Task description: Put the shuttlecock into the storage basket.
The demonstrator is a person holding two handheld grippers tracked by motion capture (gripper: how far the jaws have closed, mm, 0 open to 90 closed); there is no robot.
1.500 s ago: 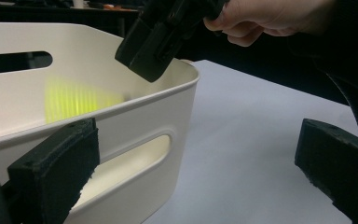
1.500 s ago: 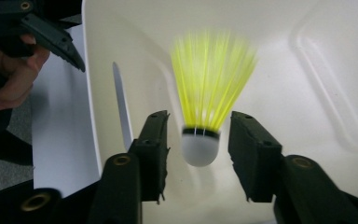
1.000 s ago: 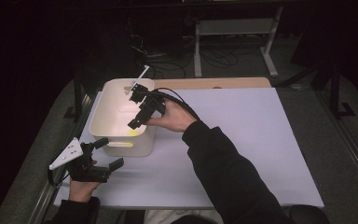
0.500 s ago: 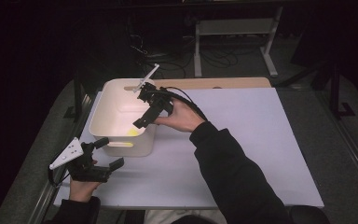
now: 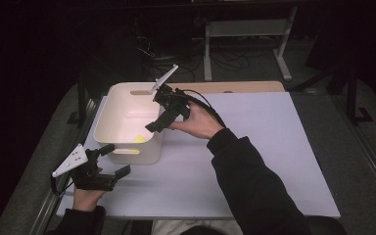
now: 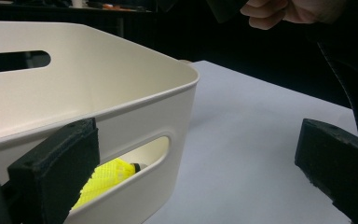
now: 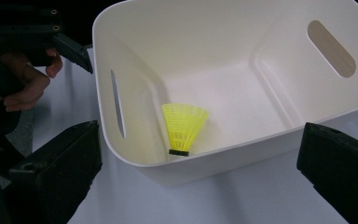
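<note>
From the high view, the white bin [image 5: 127,127] sits on the desk [image 5: 254,147], toward its left far part. The yellow shuttlecock [image 5: 138,139] lies inside the bin, by its near wall. The right claw [image 5: 162,117] hangs over the bin's right rim, released after its jaws have just been opening, with nothing between them. The left claw [image 5: 111,161] rests just in front of the bin's near left corner, jaws spread and empty.

In the left gripper view, the bin [image 6: 121,93] stands close ahead, and the shuttlecock [image 6: 105,177] shows through the handle slot in its near wall.

In the right gripper view, the shuttlecock [image 7: 184,126] lies on the bin's [image 7: 242,51] floor, cork end toward the near wall, well clear of the wide jaws.
</note>
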